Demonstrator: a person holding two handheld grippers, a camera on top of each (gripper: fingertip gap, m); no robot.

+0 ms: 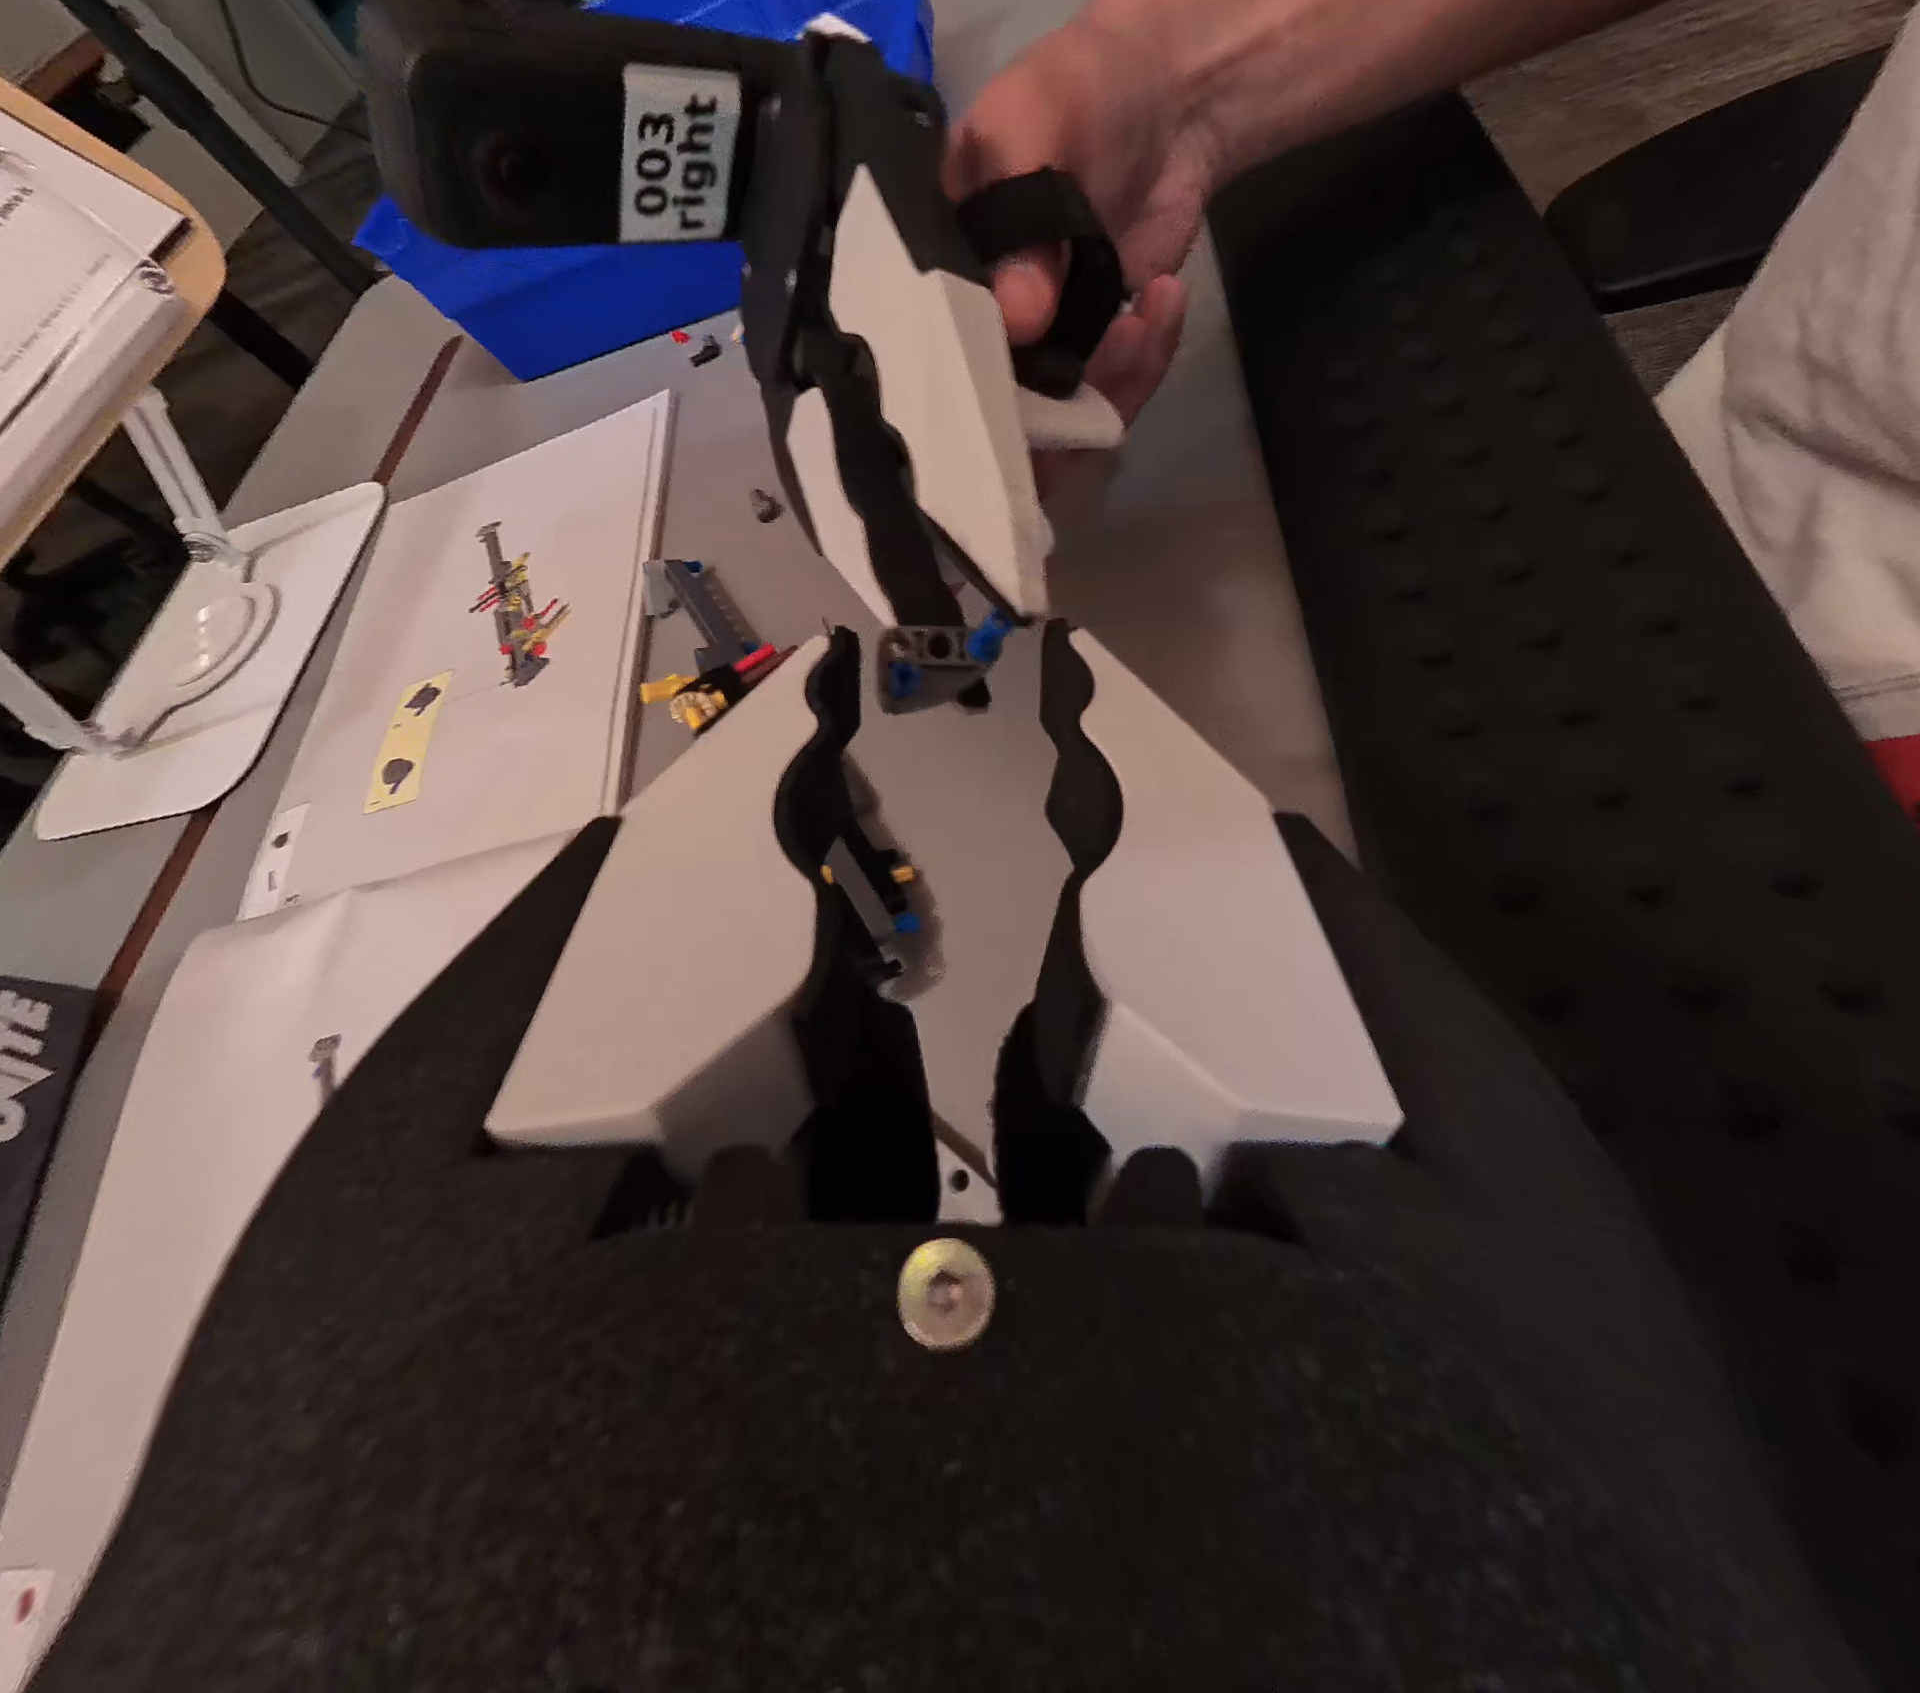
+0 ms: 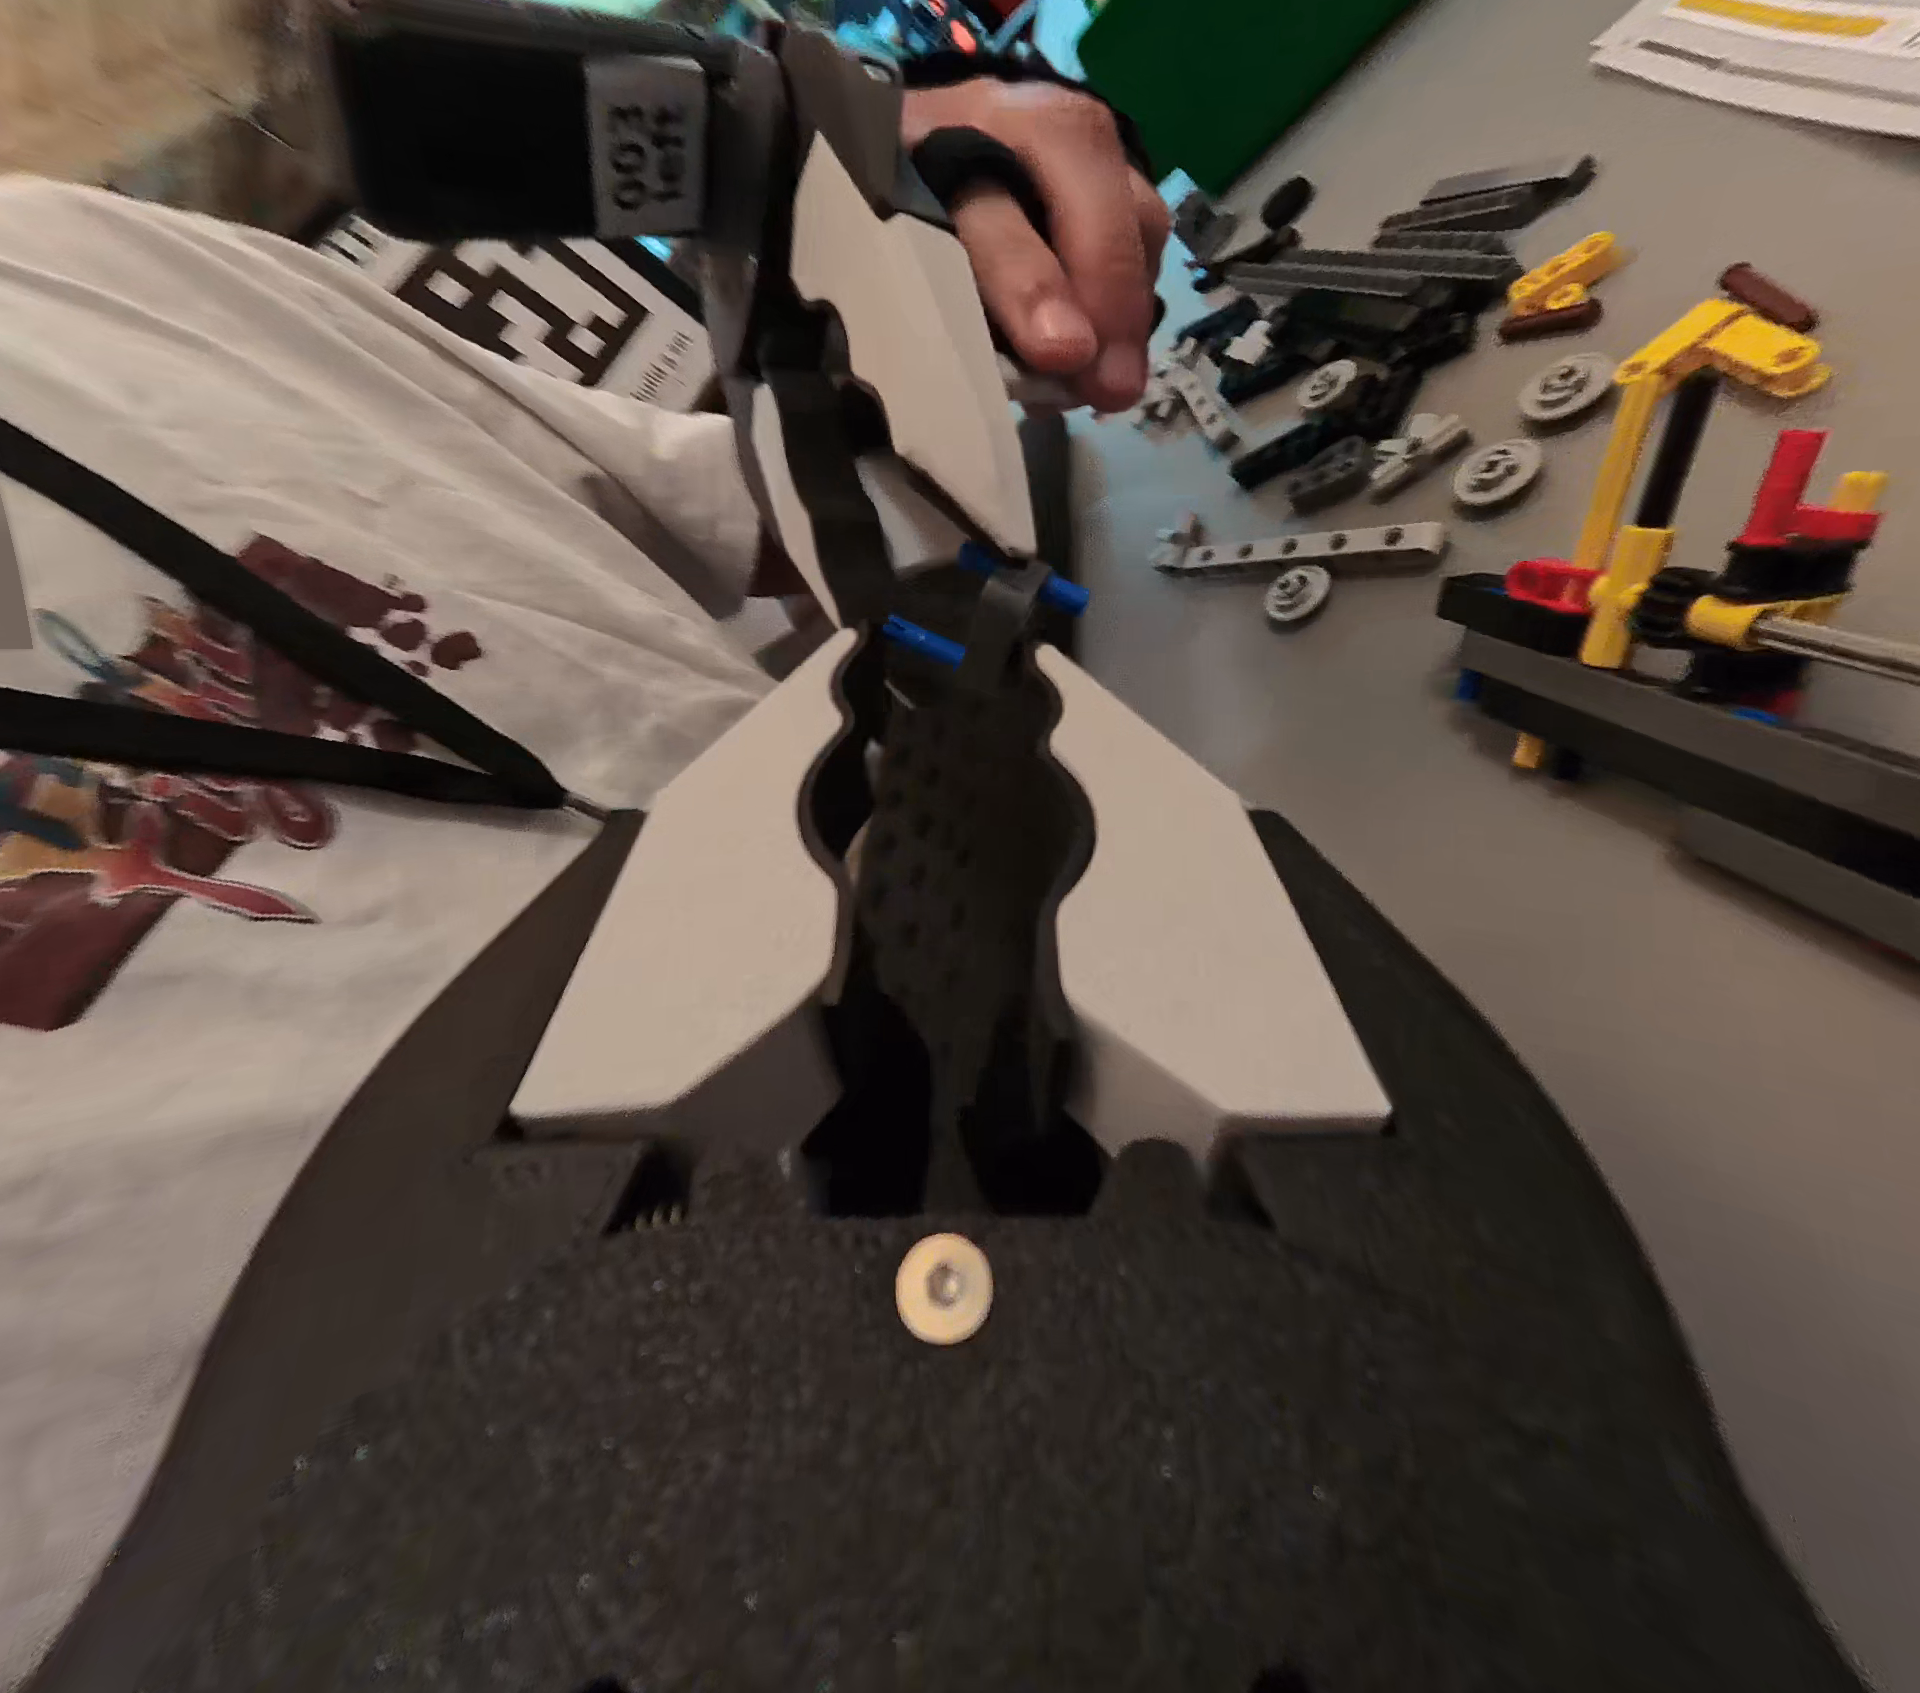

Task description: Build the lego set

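On the left of the left wrist view lay the open instruction booklet on the grey table, with the partly built lego assembly just beside its right edge. At the middle, the left gripper had its jaws apart, and the small grey lego piece with blue pins hung between its fingertips, touching neither one clearly. The right gripper came down from above with its jaws together on the piece's upper right corner, a hand on its handle. A black chair back stood to the right.

In the right wrist view, the person's white shirt filled the left. At the middle, the same grey piece sat pinched at the tips of the right gripper, while the other gripper reached down to it from above. On the right, loose lego parts and the yellow-and-red assembly lay well apart from both grippers.
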